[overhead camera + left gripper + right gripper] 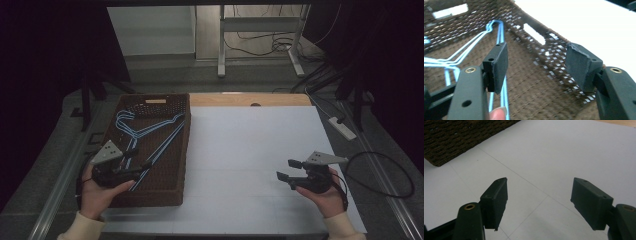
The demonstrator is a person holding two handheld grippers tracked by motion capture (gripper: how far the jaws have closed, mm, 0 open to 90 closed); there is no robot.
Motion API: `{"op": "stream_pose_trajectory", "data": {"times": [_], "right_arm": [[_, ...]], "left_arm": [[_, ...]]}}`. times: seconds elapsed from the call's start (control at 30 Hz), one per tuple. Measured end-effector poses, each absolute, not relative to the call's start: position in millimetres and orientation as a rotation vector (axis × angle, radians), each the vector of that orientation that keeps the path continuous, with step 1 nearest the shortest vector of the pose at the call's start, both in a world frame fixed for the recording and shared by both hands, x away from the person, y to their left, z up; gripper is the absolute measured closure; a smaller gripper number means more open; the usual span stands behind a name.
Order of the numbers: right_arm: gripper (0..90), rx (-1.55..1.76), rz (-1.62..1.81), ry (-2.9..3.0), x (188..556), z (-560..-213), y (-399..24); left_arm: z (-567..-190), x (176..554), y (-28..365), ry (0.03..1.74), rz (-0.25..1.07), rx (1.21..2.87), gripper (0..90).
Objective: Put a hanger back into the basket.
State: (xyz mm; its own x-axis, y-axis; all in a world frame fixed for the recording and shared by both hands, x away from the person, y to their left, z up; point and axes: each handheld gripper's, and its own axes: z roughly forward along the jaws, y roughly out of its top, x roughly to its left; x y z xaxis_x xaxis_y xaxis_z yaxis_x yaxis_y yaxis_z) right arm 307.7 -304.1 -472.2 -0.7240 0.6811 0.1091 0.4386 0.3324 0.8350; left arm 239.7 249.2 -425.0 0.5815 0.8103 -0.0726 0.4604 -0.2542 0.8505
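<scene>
Several blue wire hangers [150, 135] lie flat on the floor of the brown woven basket [181, 150], just ahead of and below our left tool [137, 165], which hangs over the basket's near end with its jaws spread wide and nothing between them. In the left gripper view the hangers [501, 37] run under the left-hand pad [499, 66], and their hooked ends lie farther off, toward the basket's far wall [449, 11]. We judge that the hangers now rest in the basket free of any grip, so the step in hand looks like a release; the next move would call for lifting the left tool straight clear of the basket rim without snagging a wire. Our right tool [290, 170] rests well apart from the left one, over the white tabletop [250, 145], its jaws also wide open and empty. In the right gripper view a corner of the basket [454, 140] shows far ahead of it, with bare tabletop [564, 152] between. Beyond the tabletop, a metal frame [260, 40] and loose cables [260, 47] stand on the floor, out of our way.
</scene>
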Motion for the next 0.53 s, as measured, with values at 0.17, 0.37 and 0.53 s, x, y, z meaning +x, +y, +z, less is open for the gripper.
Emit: {"op": "stream_pose_trajectory", "data": {"times": [0.17,0.37,0.53], "right_arm": [[29.9,1.022,1.338,2.332,305,-473,-307],[30.0,1.027,1.347,2.309,302,-473,-310],[30.1,1.023,1.338,2.300,300,-472,-311]], "left_arm": [[-436,232,236,0.982,0.452,1.902,35.4],[-446,231,228,0.978,0.428,1.923,34.5],[-449,230,227,0.983,0.428,1.918,34.0]]}}
